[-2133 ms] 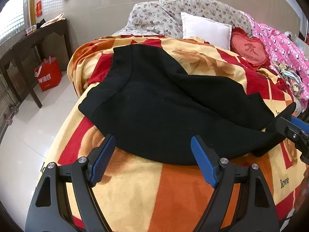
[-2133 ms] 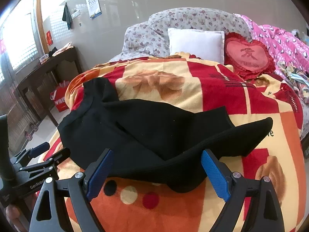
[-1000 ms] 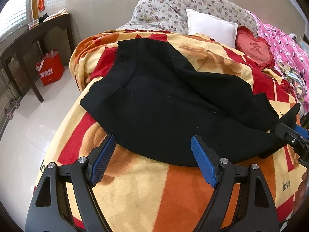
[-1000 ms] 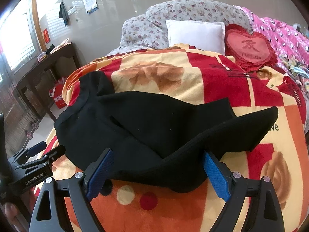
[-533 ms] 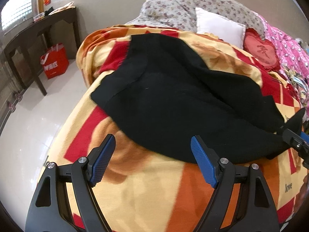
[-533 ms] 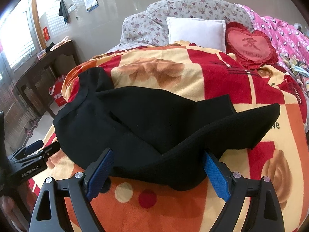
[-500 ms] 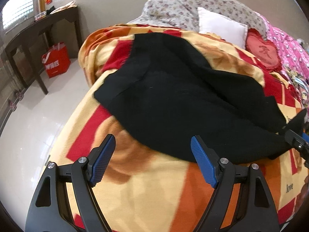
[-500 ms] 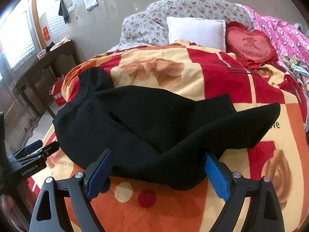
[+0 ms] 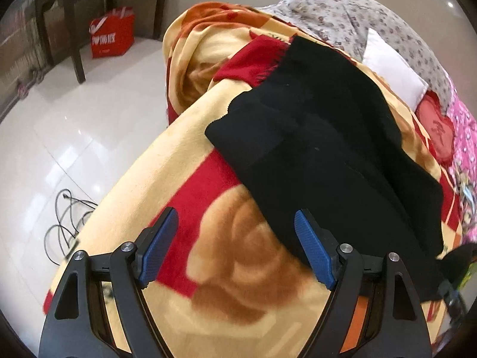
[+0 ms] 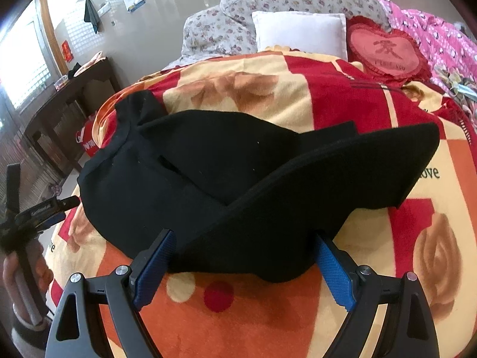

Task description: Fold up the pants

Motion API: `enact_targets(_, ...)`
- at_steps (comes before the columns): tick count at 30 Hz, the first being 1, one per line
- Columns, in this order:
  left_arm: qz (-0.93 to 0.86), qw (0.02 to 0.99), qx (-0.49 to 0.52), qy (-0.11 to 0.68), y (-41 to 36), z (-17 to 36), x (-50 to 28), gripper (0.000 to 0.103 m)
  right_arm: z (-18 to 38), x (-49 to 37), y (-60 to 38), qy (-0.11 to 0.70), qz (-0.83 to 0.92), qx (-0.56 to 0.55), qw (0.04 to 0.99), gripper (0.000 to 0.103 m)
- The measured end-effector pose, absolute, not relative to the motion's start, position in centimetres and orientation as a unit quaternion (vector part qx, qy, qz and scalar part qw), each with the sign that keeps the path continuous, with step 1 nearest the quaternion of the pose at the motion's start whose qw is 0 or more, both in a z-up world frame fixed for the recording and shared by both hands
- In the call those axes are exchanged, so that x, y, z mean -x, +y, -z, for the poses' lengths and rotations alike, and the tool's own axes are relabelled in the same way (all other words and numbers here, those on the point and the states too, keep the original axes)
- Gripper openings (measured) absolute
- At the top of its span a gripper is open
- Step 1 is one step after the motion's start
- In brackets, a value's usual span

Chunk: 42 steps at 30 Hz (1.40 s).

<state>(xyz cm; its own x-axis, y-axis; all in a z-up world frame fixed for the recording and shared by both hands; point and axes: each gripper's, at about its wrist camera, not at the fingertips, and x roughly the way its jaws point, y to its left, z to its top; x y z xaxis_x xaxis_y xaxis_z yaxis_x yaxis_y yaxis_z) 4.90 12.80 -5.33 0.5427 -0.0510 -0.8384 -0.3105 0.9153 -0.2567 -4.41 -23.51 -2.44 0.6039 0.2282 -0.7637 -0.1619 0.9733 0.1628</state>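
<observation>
— Right up close, what do the two claws look like?

— Left claw [image 9: 235,249] is spread wide with nothing between its blue pads, hanging over the near left edge of the bed, above the red, orange and cream flower-print fleece blanket [image 9: 184,179]. Its right pad sits just at the hem of the black knit pants [image 9: 328,137]. Right claw [image 10: 243,268] is also wide open, gripping nothing; a raised fold of the pants [image 10: 298,203] lies in the gap between its pads.

— And the pants themselves?

— Crumpled in the middle of the blanket [image 10: 298,313], one part lapped over another, stretching from the near edge toward the left edge of the bed. In the right view the left claw [image 10: 44,211] shows at the bed's left edge, with a hand on its handle.

— Farther back?

— At the head of the bed: a white square pillow [image 10: 301,34], a red heart-shaped cushion [image 10: 387,50], a grey floral quilt [image 10: 223,26] and a pink patterned quilt [image 10: 432,29]. On the white tiled floor [image 9: 74,119] lie a black cable [image 9: 65,226] and a red shopping bag [image 9: 111,31] beside a dark wooden surface [image 10: 74,86].
</observation>
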Motion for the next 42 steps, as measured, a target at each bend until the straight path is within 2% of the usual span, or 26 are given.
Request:
enact_targets(6, -0.074, 0.856, 0.191, 0.474, 12.2, 5.7, -7.9, 0.081, 3.1, 4.0, -24.2, 0.439, -0.111, -0.054, 0.890, 0.090)
enact_targets(7, -0.065, 0.857, 0.189, 0.474, 11.8, 5.7, -8.3, 0.079, 3.1, 4.0, -24.3, 0.439, -0.113, -0.057, 0.890, 0.090)
enact_targets(8, -0.056, 0.860, 0.186, 0.472, 11.5, 5.7, -8.6, 0.074, 3.0, 4.1, -24.4, 0.436, -0.114, -0.059, 0.890, 0.090)
enact_targets(10, -0.046, 0.862, 0.174, 0.473, 10.7, 5.6, -9.0, 0.037, 2.6, 4.5, -24.7, 0.427, -0.118, -0.064, 0.894, 0.090)
enact_targets(13, -0.030, 0.866, 0.169, 0.470, 10.1, 5.0, -8.6, 0.009, 1.5, 5.8, -25.5, 0.408, -0.123, -0.068, 0.902, 0.090)
enact_targets(17, -0.008, 0.876, 0.175, 0.449, 10.4, 3.1, -6.0, 0.009, -0.6, 7.8, -27.7, 0.378, -0.105, -0.073, 0.917, 0.090)
enact_targets(22, -0.015, 0.890, 0.152, 0.429, 11.6, 1.6, -1.5, 0.004, -1.2, 9.2, -31.7, 0.371, -0.066, -0.088, 0.922, 0.090)
enact_targets(29, -0.029, 0.886, 0.137, 0.442, 12.7, 2.2, -0.2, 0.003, -0.4, 8.7, -37.6, 0.353, -0.067, -0.281, 0.890, 0.090)
enact_targets(33, -0.035, 0.877, 0.150, 0.455, 12.4, 2.9, -1.2, 0.004, -1.5, 7.8, -36.5, 0.349, -0.074, -0.264, 0.896, 0.090)
enact_targets(35, -0.036, 0.874, 0.148, 0.462, 12.1, 3.2, -2.0, 0.014, -1.6, 7.1, -35.5, 0.357, -0.077, -0.244, 0.899, 0.090)
enact_targets(37, -0.038, 0.870, 0.160, 0.465, 12.2, 3.7, -2.7, 0.039, -1.4, 6.6, -34.8, 0.366, -0.079, -0.233, 0.898, 0.090)
enact_targets(39, -0.055, 0.868, 0.177, 0.461, 12.7, 4.0, -3.1, 0.046, -1.3, 6.2, -34.7, 0.364, -0.076, -0.234, 0.898, 0.090)
enact_targets(42, -0.070, 0.860, 0.202, 0.463, 13.5, 4.6, -4.1, 0.051, -2.0, 5.7, -34.9, 0.351, -0.063, -0.244, 0.902, 0.090)
